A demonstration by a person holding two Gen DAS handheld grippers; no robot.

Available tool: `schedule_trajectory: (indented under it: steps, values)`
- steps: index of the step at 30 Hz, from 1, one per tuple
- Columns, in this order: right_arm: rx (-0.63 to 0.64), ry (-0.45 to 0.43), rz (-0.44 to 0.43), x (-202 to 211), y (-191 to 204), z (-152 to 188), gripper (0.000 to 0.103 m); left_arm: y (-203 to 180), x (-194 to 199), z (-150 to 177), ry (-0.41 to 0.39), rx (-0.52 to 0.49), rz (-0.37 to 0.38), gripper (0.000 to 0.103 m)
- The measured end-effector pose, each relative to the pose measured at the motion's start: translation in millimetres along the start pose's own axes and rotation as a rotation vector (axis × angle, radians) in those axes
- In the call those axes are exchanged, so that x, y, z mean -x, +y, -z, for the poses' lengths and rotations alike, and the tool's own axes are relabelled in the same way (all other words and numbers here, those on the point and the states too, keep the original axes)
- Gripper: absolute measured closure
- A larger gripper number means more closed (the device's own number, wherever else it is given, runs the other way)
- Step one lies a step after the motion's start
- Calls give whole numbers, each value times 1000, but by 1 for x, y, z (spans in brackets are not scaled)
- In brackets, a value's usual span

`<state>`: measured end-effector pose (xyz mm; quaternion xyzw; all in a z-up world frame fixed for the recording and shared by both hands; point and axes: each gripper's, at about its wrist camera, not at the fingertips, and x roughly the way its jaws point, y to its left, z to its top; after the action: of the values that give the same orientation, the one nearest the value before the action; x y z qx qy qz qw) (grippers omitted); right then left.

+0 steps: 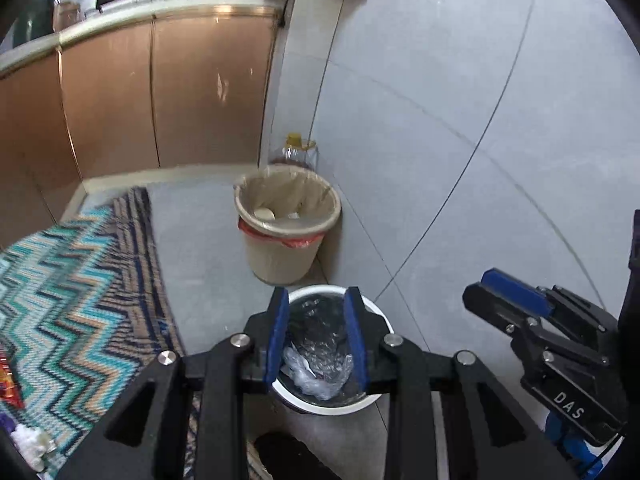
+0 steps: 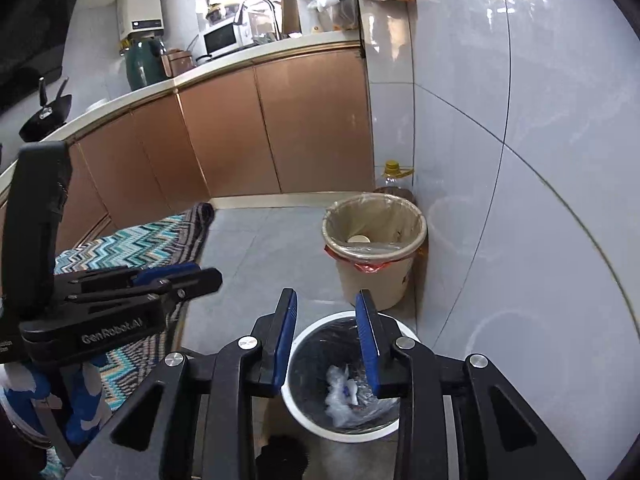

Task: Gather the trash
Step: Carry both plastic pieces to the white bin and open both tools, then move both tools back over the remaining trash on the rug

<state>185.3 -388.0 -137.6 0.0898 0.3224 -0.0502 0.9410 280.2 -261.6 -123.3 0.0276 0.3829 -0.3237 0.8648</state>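
A small white bin (image 1: 376, 396) with a black liner stands on the floor right below both grippers, also in the right wrist view (image 2: 304, 412). Crumpled clear plastic trash (image 1: 316, 376) lies inside it, also seen in the right wrist view (image 2: 344, 400). My left gripper (image 1: 316, 340) is open and empty above the bin. My right gripper (image 2: 328, 344) is open and empty above the same bin; it also shows from the side in the left wrist view (image 1: 516, 292). Scraps of trash (image 1: 28, 440) lie on the rug at the lower left.
A beige bin (image 1: 280, 248) with a liner and some trash stands against the tiled wall, with an oil bottle (image 1: 296, 152) behind it. A zigzag rug (image 1: 72, 300) covers the floor to the left. Brown cabinets (image 1: 160, 96) run along the back.
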Motion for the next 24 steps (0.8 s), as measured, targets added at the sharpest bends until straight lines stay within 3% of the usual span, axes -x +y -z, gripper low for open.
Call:
schedule_trajectory:
  steps: [9, 18, 24]
  values:
    - [38, -66, -23, 60, 36, 2, 68, 10, 99, 11, -147, -15, -66, 75]
    - [90, -151, -55, 123, 75, 2, 55, 30, 184, 34, -231, -1, -148, 71]
    - [121, -212, -72, 161, 99, 5, 41, 41, 237, 51, -284, 18, -197, 69]
